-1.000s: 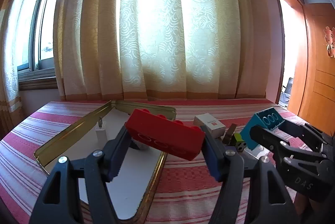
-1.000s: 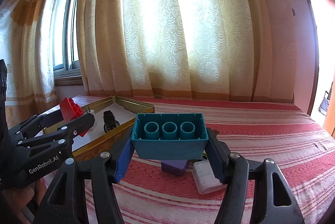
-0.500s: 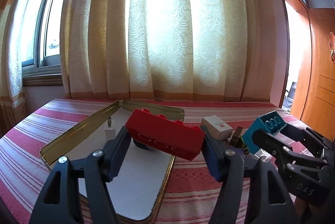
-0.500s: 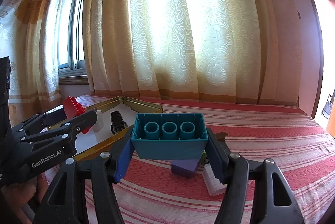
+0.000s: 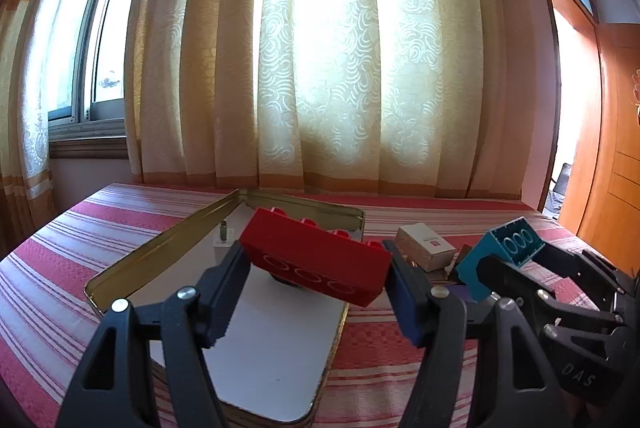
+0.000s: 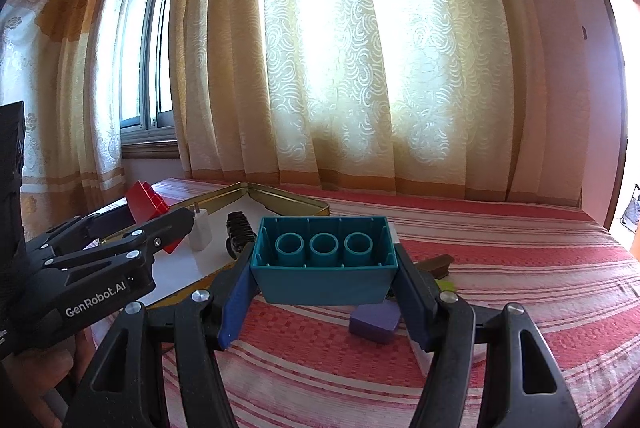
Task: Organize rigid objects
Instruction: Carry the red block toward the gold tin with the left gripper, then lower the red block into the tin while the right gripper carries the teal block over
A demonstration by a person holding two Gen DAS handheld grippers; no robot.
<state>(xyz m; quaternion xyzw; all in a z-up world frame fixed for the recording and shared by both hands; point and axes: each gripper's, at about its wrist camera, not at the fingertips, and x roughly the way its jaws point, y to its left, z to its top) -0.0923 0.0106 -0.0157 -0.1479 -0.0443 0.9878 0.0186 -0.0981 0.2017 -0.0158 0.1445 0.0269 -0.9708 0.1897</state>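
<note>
Red brick (image 5: 316,262) is hanging clenched in the left claw (image 5: 316,268) above the gold tray (image 5: 160,248), teal brick (image 6: 324,260) is sitting clamped in the right claw (image 6: 324,268) beside it; charger (image 6: 200,234) and black clip (image 6: 238,234) are lying inside, several pieces remaining outside.

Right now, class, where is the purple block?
In the right wrist view, the purple block lies on the striped cloth, just below the teal brick held in the right gripper.
</note>
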